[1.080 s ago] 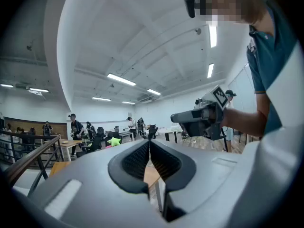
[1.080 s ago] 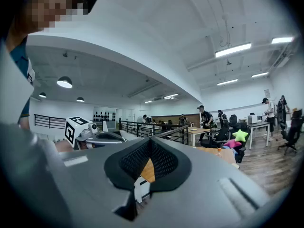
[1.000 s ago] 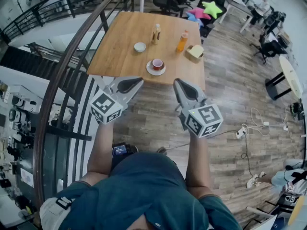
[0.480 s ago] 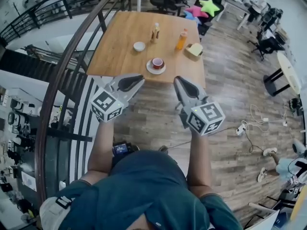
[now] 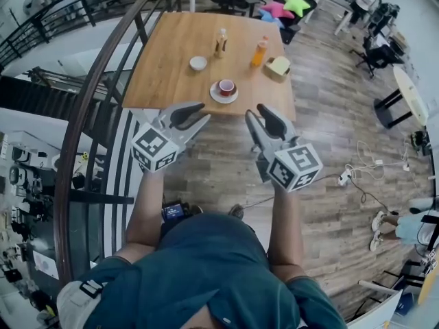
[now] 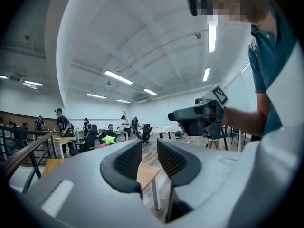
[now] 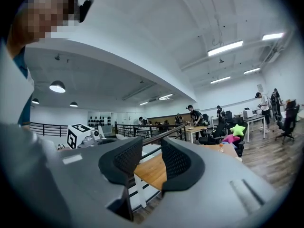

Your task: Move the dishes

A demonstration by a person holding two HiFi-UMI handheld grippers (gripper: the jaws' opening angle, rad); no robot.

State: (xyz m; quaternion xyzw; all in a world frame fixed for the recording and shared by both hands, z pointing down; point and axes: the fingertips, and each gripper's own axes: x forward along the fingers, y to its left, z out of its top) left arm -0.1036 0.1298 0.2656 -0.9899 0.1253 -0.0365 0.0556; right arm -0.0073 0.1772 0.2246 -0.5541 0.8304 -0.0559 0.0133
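Head view: both forearms stretched forward, left gripper (image 5: 204, 112) and right gripper (image 5: 255, 110) level, side by side, tips short of the table's (image 5: 164, 81) near edge. Jaws of both have just been opening; each gap is narrow, nothing between. Red cup (image 5: 226, 87) on saucer (image 5: 223, 97) ahead between them; white bowl (image 5: 198, 63) ahead-left. Orange bottle (image 5: 258, 52) label too small to read. Railing (image 5: 63, 184) left of left gripper; open floor (image 5: 329, 149) right.

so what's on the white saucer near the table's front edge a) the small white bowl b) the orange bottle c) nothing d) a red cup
d: the red cup stands on the saucer, while the orange bottle and small white bowl stand apart from it on the table.
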